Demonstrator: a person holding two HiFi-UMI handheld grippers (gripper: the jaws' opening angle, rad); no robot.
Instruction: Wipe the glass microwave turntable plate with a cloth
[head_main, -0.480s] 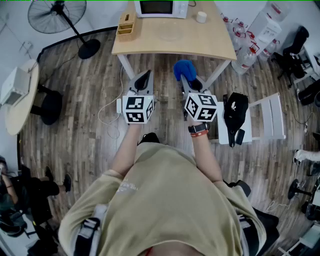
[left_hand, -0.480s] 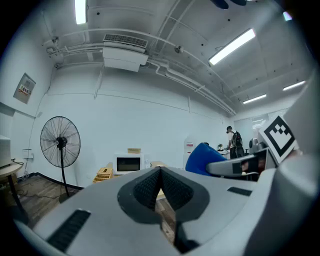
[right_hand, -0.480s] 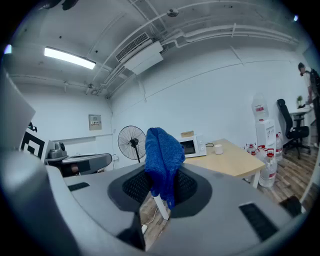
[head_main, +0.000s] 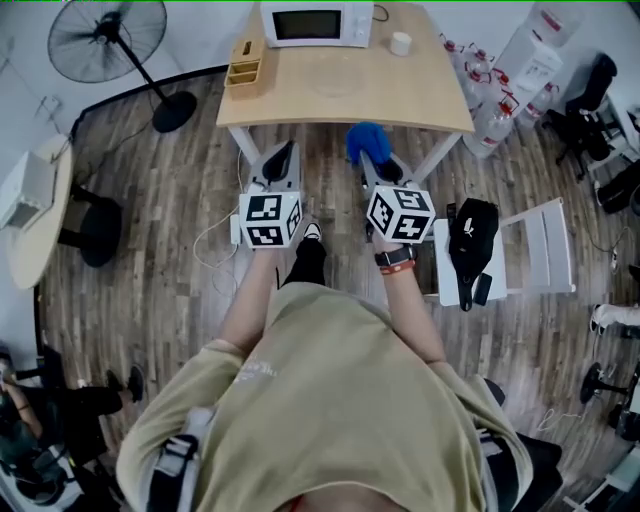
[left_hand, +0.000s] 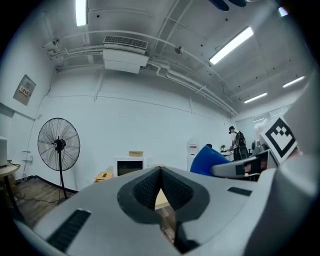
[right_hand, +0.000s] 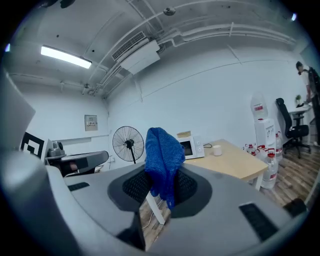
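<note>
The glass turntable plate (head_main: 336, 74) lies faintly visible on the wooden table (head_main: 420, 95), in front of the white microwave (head_main: 316, 22). Both grippers are held over the floor short of the table's front edge. My right gripper (head_main: 374, 160) is shut on a blue cloth (head_main: 367, 139), which stands bunched up above the jaws in the right gripper view (right_hand: 163, 152). My left gripper (head_main: 286, 152) is shut with nothing in it; its pads (left_hand: 150, 187) meet at the tip. From the left gripper view the cloth (left_hand: 209, 159) shows to the right.
A wooden box (head_main: 245, 62) and a white cup (head_main: 400, 43) stand on the table. A floor fan (head_main: 106, 40) is at the far left, water bottles (head_main: 495, 105) at the table's right end, and a white chair with a black bag (head_main: 471, 236) to my right.
The table now shows a little nearer and both grippers have shifted slightly toward it. A foot has come into view below the left gripper. Both jaws stay as they were.
</note>
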